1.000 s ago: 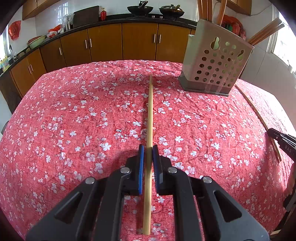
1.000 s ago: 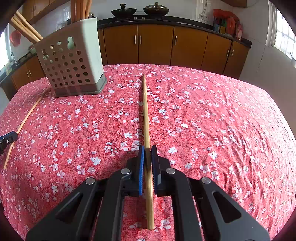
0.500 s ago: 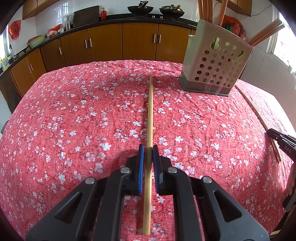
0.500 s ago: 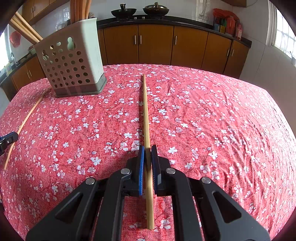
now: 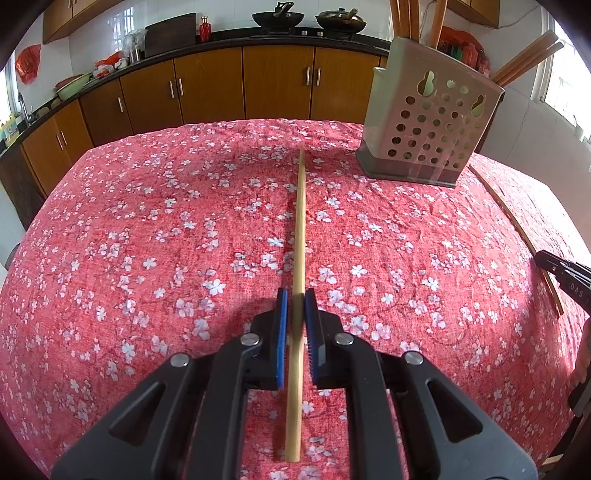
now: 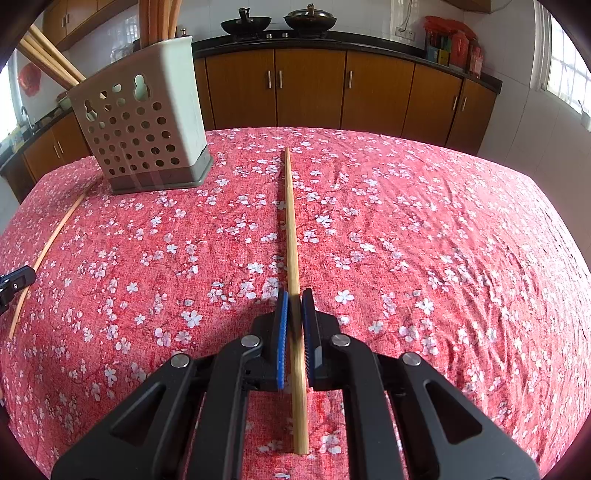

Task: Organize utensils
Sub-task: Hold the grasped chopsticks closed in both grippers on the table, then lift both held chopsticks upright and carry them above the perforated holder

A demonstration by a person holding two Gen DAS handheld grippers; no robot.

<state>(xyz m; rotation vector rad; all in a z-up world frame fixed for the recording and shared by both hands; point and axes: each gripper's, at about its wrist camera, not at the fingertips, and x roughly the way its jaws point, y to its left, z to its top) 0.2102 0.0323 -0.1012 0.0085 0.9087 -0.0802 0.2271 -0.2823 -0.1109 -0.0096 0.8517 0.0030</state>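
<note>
Covering table, red floral cloth (image 5: 147,229); both tools clamped on chopsticks; wooden cabinets (image 6: 310,88) behind.

I am seeing a red flowered tablecloth (image 5: 155,236) covering the table, brown cabinets (image 6: 310,88) lining the wall behind, and two dark woks (image 5: 277,17) sitting on the counter.

The table (image 5: 110,258) is viewed low and close along each gripper's fingers, both views facing the kitchen cabinets (image 6: 310,88), with the utensil holder (image 5: 428,129) shared between them.
</note>
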